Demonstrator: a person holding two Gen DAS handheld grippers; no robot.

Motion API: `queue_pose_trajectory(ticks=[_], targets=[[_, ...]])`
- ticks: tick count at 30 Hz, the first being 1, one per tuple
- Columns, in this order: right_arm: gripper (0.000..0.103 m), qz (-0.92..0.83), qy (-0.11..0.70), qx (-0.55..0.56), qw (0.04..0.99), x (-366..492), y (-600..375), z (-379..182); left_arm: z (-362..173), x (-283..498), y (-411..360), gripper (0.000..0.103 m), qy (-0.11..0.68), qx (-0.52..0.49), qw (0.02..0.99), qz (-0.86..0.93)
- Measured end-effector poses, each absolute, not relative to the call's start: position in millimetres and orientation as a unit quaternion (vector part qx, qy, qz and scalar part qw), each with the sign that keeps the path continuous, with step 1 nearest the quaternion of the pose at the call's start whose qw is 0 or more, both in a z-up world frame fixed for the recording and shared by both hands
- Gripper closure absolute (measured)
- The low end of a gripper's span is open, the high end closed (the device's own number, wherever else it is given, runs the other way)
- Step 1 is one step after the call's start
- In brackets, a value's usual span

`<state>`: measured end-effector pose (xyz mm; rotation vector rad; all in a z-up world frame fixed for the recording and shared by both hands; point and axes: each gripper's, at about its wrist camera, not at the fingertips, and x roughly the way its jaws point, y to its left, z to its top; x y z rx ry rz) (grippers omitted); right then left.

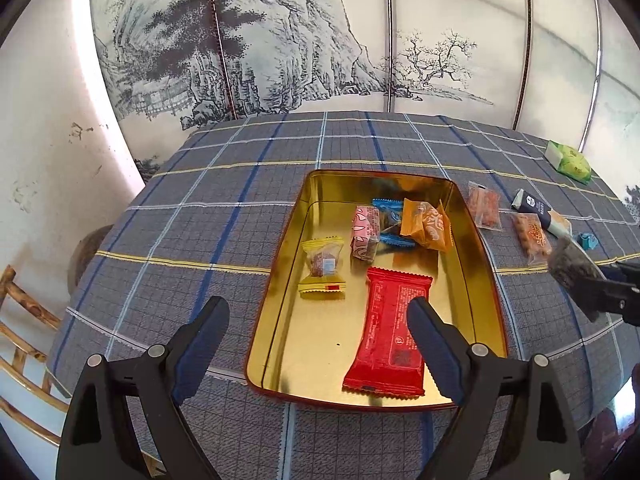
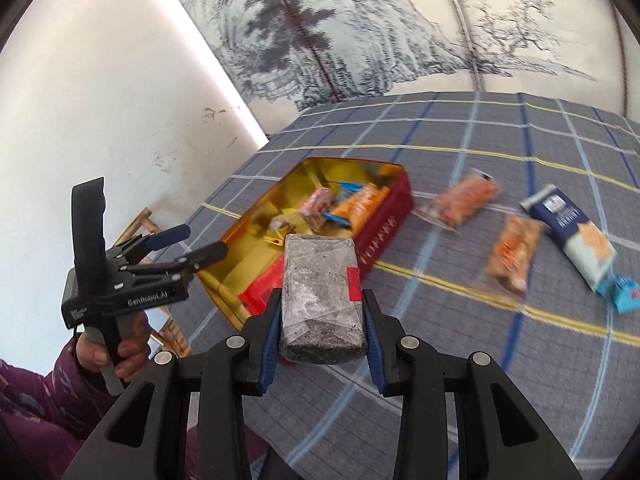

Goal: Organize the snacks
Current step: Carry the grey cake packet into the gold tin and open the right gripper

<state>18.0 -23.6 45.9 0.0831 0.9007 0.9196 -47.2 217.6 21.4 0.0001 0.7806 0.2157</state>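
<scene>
A gold-lined red tin [image 1: 280, 264] lies on the plaid tablecloth and holds a red packet [image 1: 388, 328], a yellow candy [image 1: 323, 269], a pink packet [image 1: 365, 232], a blue packet [image 1: 390, 210] and an orange packet [image 1: 426, 224]. My left gripper [image 1: 316, 308] is open and empty above the tin's near end; it also shows in the right wrist view [image 2: 200, 244]. My right gripper [image 2: 320, 300] is shut on a grey-black wrapped snack bar [image 2: 320, 292], held above the cloth by the tin's [image 2: 384, 224] right side. The bar shows in the left wrist view [image 1: 570, 266].
Loose on the cloth right of the tin: two orange snack bags [image 2: 464, 200] [image 2: 512, 256], a dark blue and white cracker pack [image 2: 568, 228], a small teal candy [image 2: 624, 292] and a green packet [image 1: 570, 160]. A painted screen stands behind; a bamboo chair [image 1: 24, 320] stands left.
</scene>
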Motion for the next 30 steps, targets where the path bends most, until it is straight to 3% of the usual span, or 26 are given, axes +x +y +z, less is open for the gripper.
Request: queue_pose_trajectory(ticks=[30], targets=[[0.065, 0.409, 0.488, 0.060, 0.768, 123, 107, 21, 7, -49, 238, 0.010, 0.394, 0.037, 0.909, 0.129]])
